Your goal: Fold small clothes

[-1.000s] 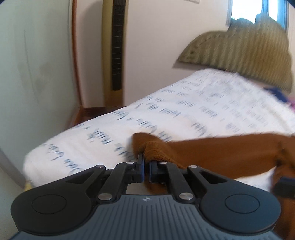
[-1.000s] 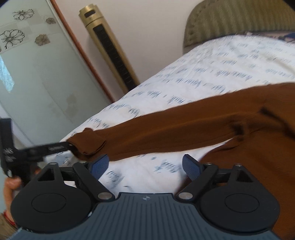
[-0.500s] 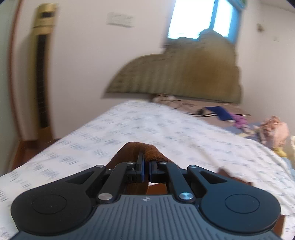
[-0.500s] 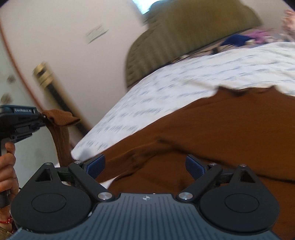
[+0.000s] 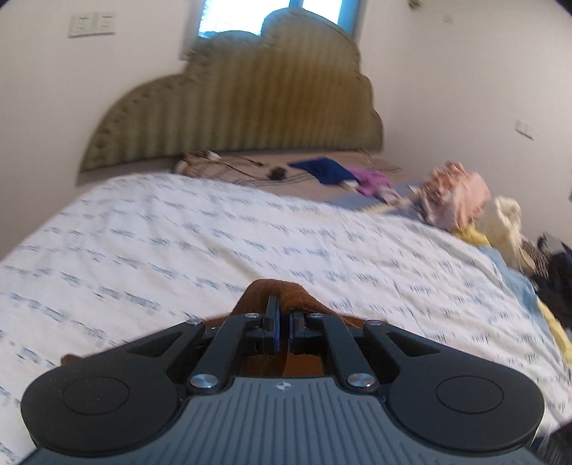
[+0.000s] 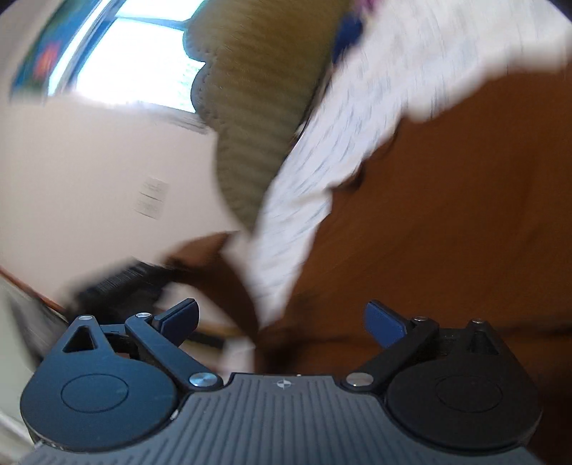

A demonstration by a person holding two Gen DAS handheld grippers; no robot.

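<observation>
My left gripper point(image 5: 284, 322) is shut on the cuff of the brown sweater's sleeve point(image 5: 286, 291), held over the white printed bedsheet point(image 5: 214, 243). In the right wrist view the brown sweater point(image 6: 447, 214) lies spread on the bedsheet point(image 6: 357, 100), filling the right side of a tilted, blurred picture. My right gripper point(image 6: 282, 322) has its jaws wide apart and still opening, with nothing pinched between them. The left gripper point(image 6: 118, 282) shows there as a dark blur at the left, with the brown sleeve point(image 6: 214, 264) trailing from it.
A padded olive headboard point(image 5: 243, 107) stands against the far wall under a window point(image 5: 246, 14). Blue and purple clothes point(image 5: 329, 171) lie near it. A heap of pink, yellow and dark clothes point(image 5: 475, 211) sits along the bed's right edge.
The left gripper has swung right and risen with the sleeve cuff, from the bed's left edge towards its middle. The right gripper has rolled sharply, moved over the sweater's body and opened wider.
</observation>
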